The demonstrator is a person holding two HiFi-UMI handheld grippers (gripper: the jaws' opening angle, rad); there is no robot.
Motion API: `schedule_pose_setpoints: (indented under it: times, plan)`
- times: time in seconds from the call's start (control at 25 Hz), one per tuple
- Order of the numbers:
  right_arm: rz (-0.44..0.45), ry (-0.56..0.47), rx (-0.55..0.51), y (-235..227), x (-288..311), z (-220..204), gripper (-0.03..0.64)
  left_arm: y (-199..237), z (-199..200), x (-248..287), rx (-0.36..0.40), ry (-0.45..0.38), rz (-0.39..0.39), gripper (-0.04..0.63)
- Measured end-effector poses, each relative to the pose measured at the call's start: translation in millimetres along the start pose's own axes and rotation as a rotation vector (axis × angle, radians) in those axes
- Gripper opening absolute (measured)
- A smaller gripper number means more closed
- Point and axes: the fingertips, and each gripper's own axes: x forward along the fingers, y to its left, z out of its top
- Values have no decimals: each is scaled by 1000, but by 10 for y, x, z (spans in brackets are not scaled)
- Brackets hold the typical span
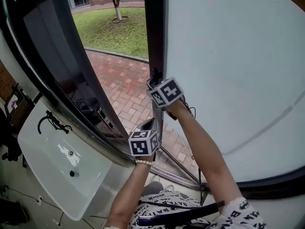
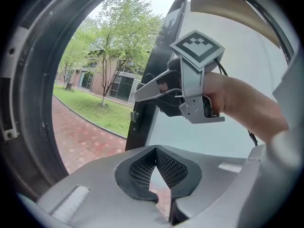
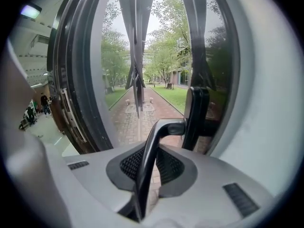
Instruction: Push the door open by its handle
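Black door handle [image 3: 167, 127] clenched in right tongs [image 3: 147, 152]; left tongs [image 2: 155, 152] closed on nothing.

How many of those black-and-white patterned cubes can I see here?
2. One black-and-white marker cube sits lower, on the left gripper; the other sits higher, on the right gripper clamped on the dark metal door handle. None seems hidden.

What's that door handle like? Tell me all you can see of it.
The handle is a slim, dark, metal-looking lever with a smooth sheen. Its short neck joins the door's dark frame, then bends and runs between the right gripper's fingers, which clamp it. Nothing else touches it.
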Motion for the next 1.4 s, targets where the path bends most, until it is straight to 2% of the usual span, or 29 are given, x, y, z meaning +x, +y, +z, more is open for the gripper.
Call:
schedule_pose_setpoints:
  times: [0.32, 0.6, 0.96, 1.4]
  plan:
    - [-72, -10, 88, -778, 0, -75, 54, -80, 245, 724, 32, 34, -100, -11]
    - [-154, -21, 162, -1505, -174, -255, 54, -297, 321, 1191, 94, 80, -196, -11]
    - [-258, -18, 237, -2549, -421, -419, 54, -461, 252, 1719, 105, 134, -230, -11]
    - [-399, -23, 306, -3614, -929, -776, 51, -654, 222, 2370, 121, 137, -267, -11]
